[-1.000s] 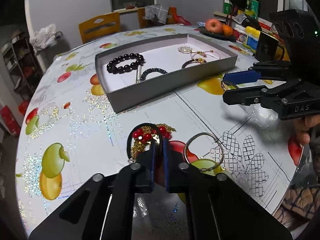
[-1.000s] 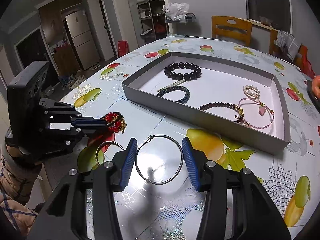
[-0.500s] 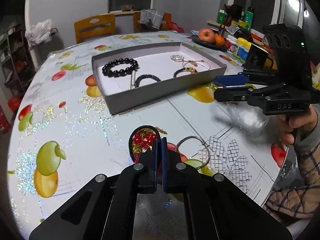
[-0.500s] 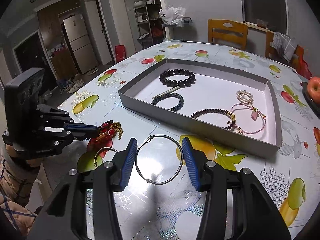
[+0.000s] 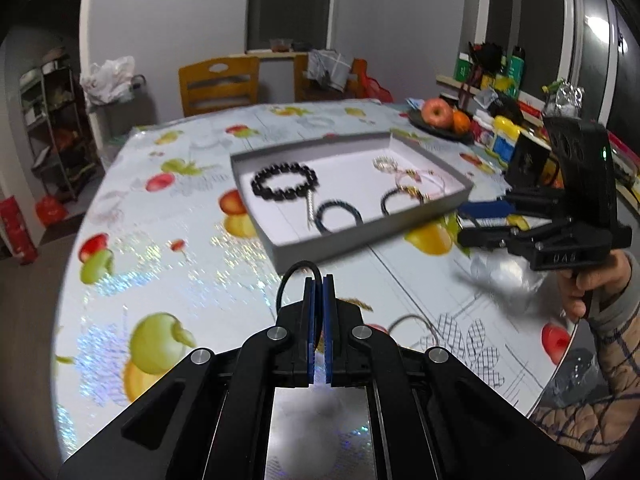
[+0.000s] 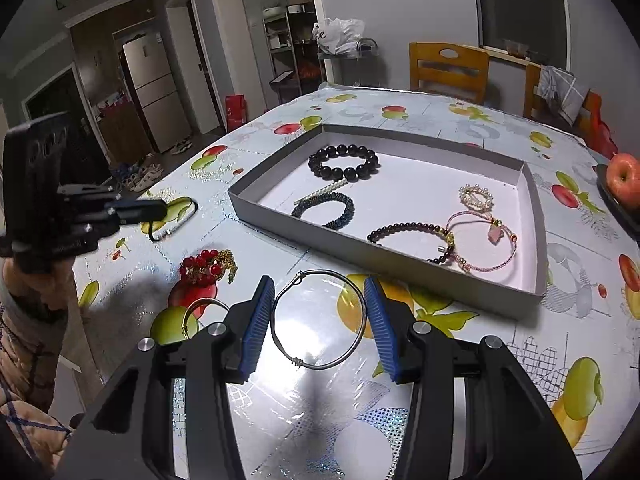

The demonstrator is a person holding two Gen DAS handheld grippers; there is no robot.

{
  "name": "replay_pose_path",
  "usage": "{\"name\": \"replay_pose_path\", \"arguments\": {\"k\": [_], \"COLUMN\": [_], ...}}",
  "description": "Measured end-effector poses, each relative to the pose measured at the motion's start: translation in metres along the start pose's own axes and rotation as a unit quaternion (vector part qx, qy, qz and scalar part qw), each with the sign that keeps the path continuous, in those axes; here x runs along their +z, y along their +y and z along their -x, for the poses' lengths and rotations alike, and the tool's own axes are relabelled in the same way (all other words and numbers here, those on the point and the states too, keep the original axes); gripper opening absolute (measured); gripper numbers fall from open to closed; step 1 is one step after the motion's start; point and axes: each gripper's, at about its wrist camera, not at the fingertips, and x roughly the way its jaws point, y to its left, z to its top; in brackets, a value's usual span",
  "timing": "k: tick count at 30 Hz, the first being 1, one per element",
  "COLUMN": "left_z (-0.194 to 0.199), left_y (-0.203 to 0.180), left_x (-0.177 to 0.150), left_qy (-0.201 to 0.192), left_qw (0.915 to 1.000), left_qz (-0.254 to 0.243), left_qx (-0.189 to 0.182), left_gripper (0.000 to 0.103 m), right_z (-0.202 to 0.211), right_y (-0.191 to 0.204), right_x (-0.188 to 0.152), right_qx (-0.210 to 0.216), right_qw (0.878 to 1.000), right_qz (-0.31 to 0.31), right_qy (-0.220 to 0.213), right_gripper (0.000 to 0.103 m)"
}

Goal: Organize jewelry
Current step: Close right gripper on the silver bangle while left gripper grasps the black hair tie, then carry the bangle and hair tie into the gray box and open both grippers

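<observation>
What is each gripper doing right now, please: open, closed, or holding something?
Left gripper: shut on the black loop, raised off the table.
Right gripper: open, its fingers either side of the large wire hoop, not gripping it.

Around the round desk point(image 6: 440, 104) with its fruit-print cloth

Wooden chairs point(image 6: 448, 68) stand at the far side; a dark plate with an apple point(image 5: 435, 112) and an orange point(image 5: 462, 121) sits near bottles and packets point(image 5: 496, 76), too blurred to name. A fridge point(image 6: 154, 92), a metal shelf rack point(image 6: 288, 48), a white plastic bag point(image 6: 338, 34) and shoes point(image 6: 138, 174) on the floor lie beyond.
</observation>
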Motion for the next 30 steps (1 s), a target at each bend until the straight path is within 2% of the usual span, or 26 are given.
{"name": "replay_pose_path", "arguments": {"k": [6, 14, 23, 30], "left_z": [0.009, -0.002, -0.039, -0.08], "left_y": [-0.002, -0.016, -0.029, -0.03], "left_x": [0.02, 0.052, 0.092, 0.113], "left_qy": [-0.017, -0.027, -0.033, -0.028], "left_qw": [0.9997, 0.999, 0.9978, 0.9976], "left_qz": [-0.014, -0.033, -0.036, -0.022], "left_qx": [0.004, -0.017, -0.044, -0.06], "left_gripper": [0.004, 0.004, 0.004, 0.004], "right_z": [0.005, 0.01, 0.012, -0.004], "right_y": [-0.003, -0.014, -0.054, -0.095], "right_x": [0.006, 0.022, 0.051, 0.065], "right_qx": [-0.007, -0.022, -0.053, -0.063], "right_qw": [1.0, 1.0, 0.998, 0.996], "right_qz": [0.002, 0.003, -0.014, -0.054], "right_qy": [-0.006, -0.014, -0.025, -0.029], "right_gripper": [0.047, 0.047, 0.047, 0.047]}}
